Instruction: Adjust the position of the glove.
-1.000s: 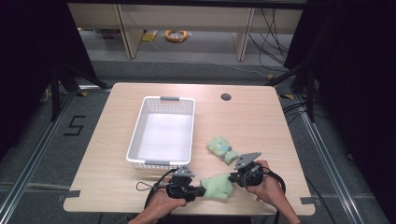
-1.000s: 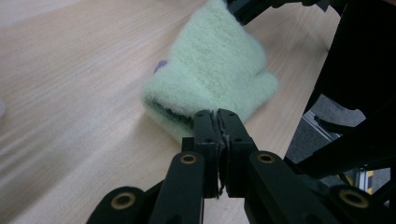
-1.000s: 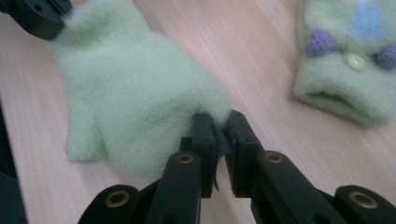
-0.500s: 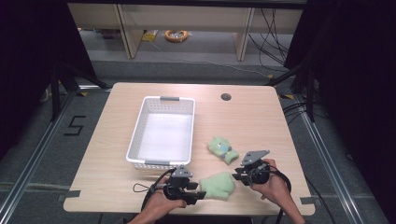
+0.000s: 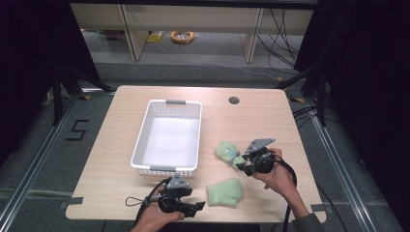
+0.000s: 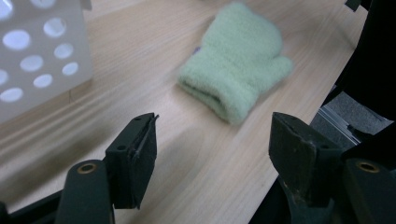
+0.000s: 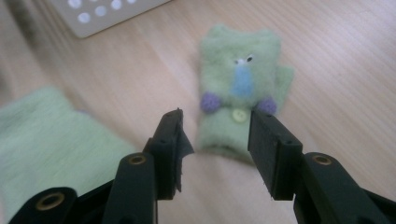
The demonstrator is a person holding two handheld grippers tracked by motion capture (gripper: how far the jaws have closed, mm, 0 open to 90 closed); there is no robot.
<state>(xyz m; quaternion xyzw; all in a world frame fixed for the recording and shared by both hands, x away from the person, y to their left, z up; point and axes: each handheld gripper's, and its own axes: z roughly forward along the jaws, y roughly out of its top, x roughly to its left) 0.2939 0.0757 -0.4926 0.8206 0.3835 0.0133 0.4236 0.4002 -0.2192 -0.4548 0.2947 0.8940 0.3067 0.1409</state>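
Pale green fleece, two pieces, both flat on the light wooden tabletop (image 5: 270,111). Nearer my left side: a plain fuzzy green mitten (image 5: 225,192), cuff toward me, thumb sticking out sideways; the left gripper view has it (image 6: 236,70) ahead of the jaws, lying clear of them, nothing between the pads. My left hand-held gripper (image 5: 198,207) is released, jaws having just been opening and now standing wide, just off the mitten's left edge near the tabletop's front edge.

Second piece: a green fleece mitten with an animal face, blue snout, two purple dots and a small yellow button (image 5: 228,152), to the right of the basket. In the right gripper view it (image 7: 240,91) lies straight ahead, cuff end toward the jaws. My right hand-held gripper (image 5: 244,166) is also released; its jaws have just been opening. The cuff sits between the jaw tips as seen from that camera, but the pads do not press on it.

White perforated plastic basket (image 5: 145,140) with a grey handle stands left of centre, its near corner visible in the left gripper view (image 6: 42,60). The plain mitten lies just past the basket's front right corner, apart from it. The two mittens are near each other, not touching.
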